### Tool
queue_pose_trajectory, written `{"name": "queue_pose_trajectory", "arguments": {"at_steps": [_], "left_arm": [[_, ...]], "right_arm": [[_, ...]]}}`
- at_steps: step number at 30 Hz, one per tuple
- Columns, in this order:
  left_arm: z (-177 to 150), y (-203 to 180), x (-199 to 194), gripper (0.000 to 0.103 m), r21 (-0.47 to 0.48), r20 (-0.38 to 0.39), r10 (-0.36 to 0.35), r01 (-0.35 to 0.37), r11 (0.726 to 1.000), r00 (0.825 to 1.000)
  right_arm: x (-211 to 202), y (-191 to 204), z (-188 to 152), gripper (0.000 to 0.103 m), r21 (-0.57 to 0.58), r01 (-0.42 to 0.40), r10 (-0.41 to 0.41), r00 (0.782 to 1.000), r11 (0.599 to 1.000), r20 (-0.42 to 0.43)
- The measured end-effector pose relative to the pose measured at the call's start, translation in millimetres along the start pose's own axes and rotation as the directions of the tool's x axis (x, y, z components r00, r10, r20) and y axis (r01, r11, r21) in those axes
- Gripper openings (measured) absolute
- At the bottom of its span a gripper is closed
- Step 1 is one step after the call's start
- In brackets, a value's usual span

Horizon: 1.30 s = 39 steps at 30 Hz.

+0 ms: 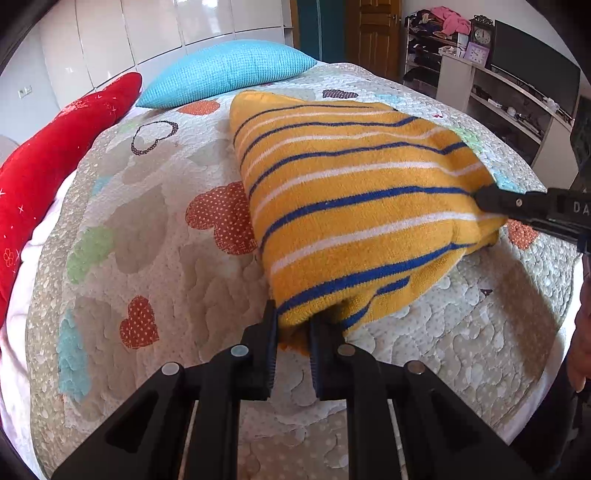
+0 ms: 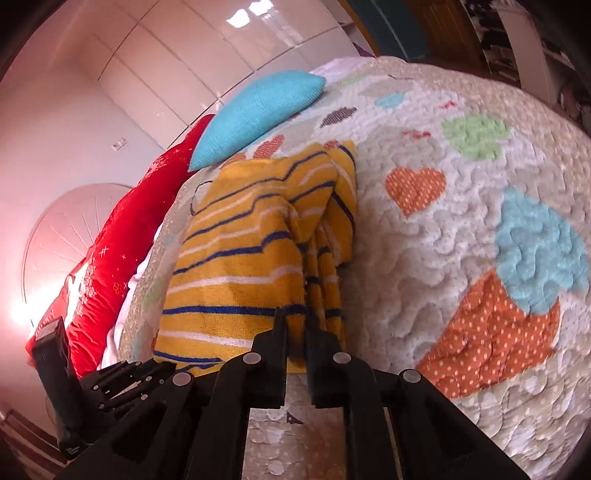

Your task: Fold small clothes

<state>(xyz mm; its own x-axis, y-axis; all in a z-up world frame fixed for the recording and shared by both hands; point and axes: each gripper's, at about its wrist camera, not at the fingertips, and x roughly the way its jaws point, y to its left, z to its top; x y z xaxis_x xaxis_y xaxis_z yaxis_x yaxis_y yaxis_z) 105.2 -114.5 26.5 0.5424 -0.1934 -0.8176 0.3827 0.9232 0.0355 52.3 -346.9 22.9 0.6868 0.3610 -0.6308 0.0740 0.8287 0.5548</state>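
A yellow garment with blue and white stripes (image 1: 351,206) lies folded over on the quilted bed. My left gripper (image 1: 293,317) is shut on its near corner, lifting it slightly. My right gripper (image 2: 295,317) is shut on the garment's (image 2: 243,258) right edge, where several layers bunch together. The right gripper also shows in the left wrist view (image 1: 484,201), pinching the cloth at the right. The left gripper body shows at the lower left of the right wrist view (image 2: 122,376).
The heart-patterned quilt (image 1: 166,240) covers the bed. A turquoise pillow (image 1: 229,70) and a red pillow (image 1: 48,158) lie at the far side. White wardrobe doors (image 1: 147,29) stand behind. Shelves with a clock (image 1: 482,35) and a dark screen (image 1: 535,74) stand at right.
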Motion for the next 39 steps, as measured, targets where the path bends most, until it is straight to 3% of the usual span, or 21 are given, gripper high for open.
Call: {"name": "queue_pose_trajectory", "arguments": {"at_steps": [3,5,6,11,15,18,20,21,22,23,28,32,35,39], "left_arm": [[-4.4,-0.3,-0.5,0.014,0.003,-0.002,-0.013,0.013,1.0,1.0],[-5.0,-1.1,-0.1,0.014,0.012,0.0,-0.013,0.013,1.0,1.0],[-4.8,-1.0,-0.3,0.014,0.012,0.001,-0.015,0.015,1.0,1.0],[-6.1,1.2,-1.1,0.014,0.003,0.015,-0.034,0.034,0.999,0.999],[-5.7,0.4,-1.3,0.014,-0.008,0.016,-0.02,0.02,1.0,1.0],[-5.4,-2.0,-8.3,0.014,0.005,0.021,-0.001,0.001,1.0,1.0],[-7.7,-2.6,-19.1,0.021,0.028,0.037,0.007,-0.008,1.0,0.999],[-9.5,-1.9,-24.7,0.024,0.036,0.045,0.004,-0.006,0.999,0.999],[-11.4,0.1,-30.1,0.035,0.04,0.056,-0.006,0.004,0.999,0.998],[-12.9,2.8,-34.6,0.046,0.037,0.065,-0.015,0.013,0.999,0.998],[-15.2,15.8,-48.7,0.05,0.014,0.09,0.033,-0.034,0.999,0.995],[-12.9,20.2,-52.7,0.066,-0.003,0.106,0.099,-0.099,0.995,0.989],[-7.3,24.3,-46.2,0.067,-0.028,0.075,0.1,-0.098,0.995,0.992],[1.7,28.7,-33.8,0.067,-0.061,0.038,0.099,-0.097,0.993,0.994]], "right_arm": [[4.0,-26.9,-12.5,0.007,0.094,-0.039,0.042,0.999,0.995,-0.029],[-3.3,-25.0,-9.9,0.009,0.073,-0.023,0.026,0.999,0.997,-0.036],[-9.6,-20.6,-5.0,0.014,0.055,-0.008,0.009,1.0,0.998,-0.022],[-34.3,9.0,29.7,0.014,-0.008,-0.004,0.004,0.995,1.0,0.104],[1.2,21.1,55.9,0.014,-0.006,-0.036,0.037,0.996,0.999,0.076],[32.0,6.9,47.5,0.014,0.022,0.011,-0.012,1.0,1.0,0.01],[25.4,-5.8,34.7,0.016,0.041,-0.04,0.039,0.999,0.998,0.039],[23.5,-11.8,29.3,0.042,0.05,-0.033,0.031,0.999,0.998,0.023],[24.3,-19.4,24.3,0.062,0.06,0.008,-0.008,1.0,0.998,-0.008],[23.4,-25.8,19.4,0.062,0.058,-0.003,0.004,1.0,0.998,-0.014],[12.0,-31.0,12.6,0.062,0.01,-0.041,0.041,0.999,0.999,-0.003],[13.5,-33.0,6.9,0.063,-0.003,-0.053,0.053,0.998,0.999,0.024],[13.9,-37.2,9.6,0.064,0.019,-0.081,0.081,0.997,0.997,0.003],[10.0,-54.6,21.4,0.068,0.141,-0.218,0.227,0.973,0.966,-0.051]]}}
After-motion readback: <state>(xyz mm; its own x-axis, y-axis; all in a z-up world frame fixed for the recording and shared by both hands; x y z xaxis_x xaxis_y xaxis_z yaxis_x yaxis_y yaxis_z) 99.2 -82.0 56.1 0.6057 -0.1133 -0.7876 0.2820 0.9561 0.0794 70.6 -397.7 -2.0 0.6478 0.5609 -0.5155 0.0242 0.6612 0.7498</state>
